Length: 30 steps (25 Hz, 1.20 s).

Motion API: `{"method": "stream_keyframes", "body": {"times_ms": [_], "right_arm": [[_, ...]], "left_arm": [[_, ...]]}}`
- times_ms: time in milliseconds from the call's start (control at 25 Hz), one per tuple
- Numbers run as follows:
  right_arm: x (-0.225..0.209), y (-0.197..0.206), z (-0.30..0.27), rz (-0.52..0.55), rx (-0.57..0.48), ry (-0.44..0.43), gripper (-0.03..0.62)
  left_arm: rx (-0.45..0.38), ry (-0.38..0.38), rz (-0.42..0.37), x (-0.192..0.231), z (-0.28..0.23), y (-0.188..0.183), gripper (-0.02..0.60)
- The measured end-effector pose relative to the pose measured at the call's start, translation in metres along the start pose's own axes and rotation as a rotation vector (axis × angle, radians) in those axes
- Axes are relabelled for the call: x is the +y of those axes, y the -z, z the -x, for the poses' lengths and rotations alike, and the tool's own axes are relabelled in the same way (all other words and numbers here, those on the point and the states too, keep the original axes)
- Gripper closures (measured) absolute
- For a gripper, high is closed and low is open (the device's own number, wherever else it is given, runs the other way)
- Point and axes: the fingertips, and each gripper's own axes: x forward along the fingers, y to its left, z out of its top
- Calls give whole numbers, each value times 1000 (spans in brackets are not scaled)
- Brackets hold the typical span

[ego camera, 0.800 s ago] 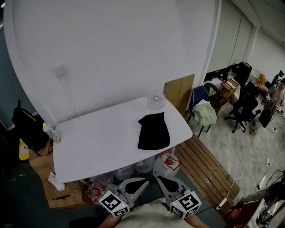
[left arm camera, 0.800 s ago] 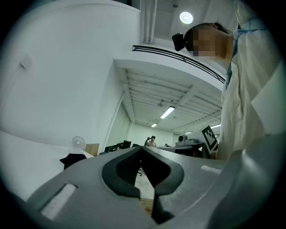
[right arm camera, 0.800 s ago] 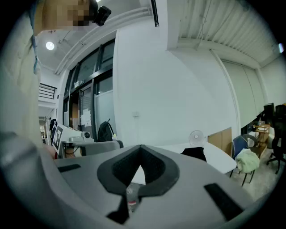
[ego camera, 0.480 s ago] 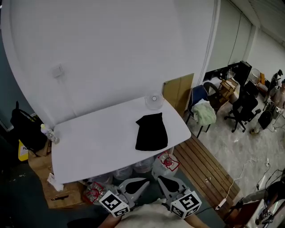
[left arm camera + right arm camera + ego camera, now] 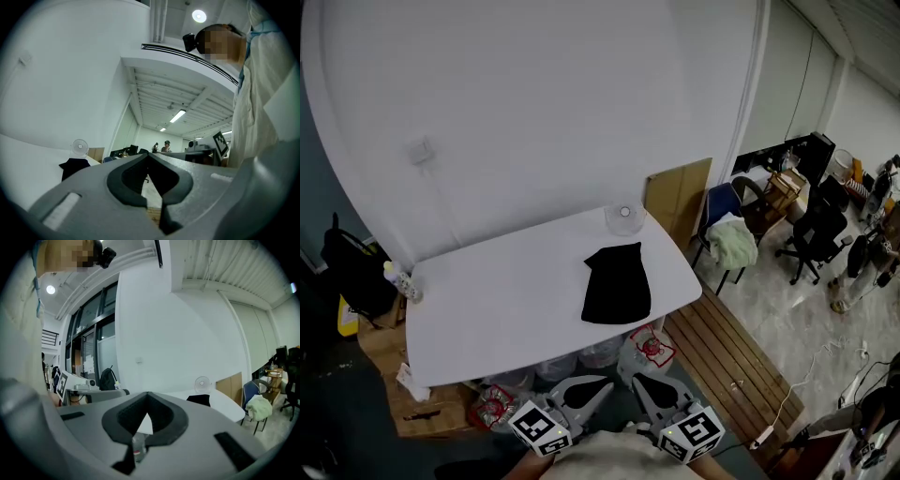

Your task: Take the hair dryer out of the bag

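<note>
- The left claw [image 5: 602, 385] is closed, its two grey jaws meeting tip to tip with nothing between them; the left gripper view shows the same [image 5: 149, 155].
- The right claw [image 5: 639, 381] is closed too, jaws together and empty, as the right gripper view confirms [image 5: 147, 394].
- Both claws sit low at the bottom of the head view, close to the person's body. Their marker cubes are outermost and their tips lean in toward each other, just short of the bench's near edge.
- Just beyond the tips, under the bench's front edge, lie clear plastic bottles and a plastic sack with red print [image 5: 649, 347].
- The white bench [image 5: 487, 300] stands against a white wall.
- The black bag [image 5: 617, 284] lies flat on the bench's right half, near the front edge and well apart from both claws. It also shows in the left gripper view [image 5: 74, 167] and the right gripper view [image 5: 199, 400].
- The hair dryer itself shows in no view.
- A small round fan [image 5: 624, 216] stands behind the bag at the bench's far right corner, apart from it.
- A small bottle [image 5: 401, 279] stands at the bench's left edge.
- A black backpack [image 5: 352, 262] rests left of the bench.
- To the right of the bench are a cardboard panel [image 5: 678, 192] against the wall, a blue chair draped with pale cloth [image 5: 731, 239], and a black office chair [image 5: 816, 230] further off.
</note>
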Motion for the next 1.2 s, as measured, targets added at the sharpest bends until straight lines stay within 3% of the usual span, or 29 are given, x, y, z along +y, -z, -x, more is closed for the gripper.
{"method": "stream_keyframes", "body": {"times_ms": [280, 600, 1200], "right_arm": [[-45, -13, 2, -56, -44, -35, 577], [-87, -9, -13, -48, -1, -27, 577], [-138, -10, -130, -40, 67, 41, 576]], "left_arm": [[7, -13, 8, 11, -40, 1, 571], [29, -50, 25, 36, -66, 6, 571], [88, 38, 33, 172, -101, -6, 571]]}}
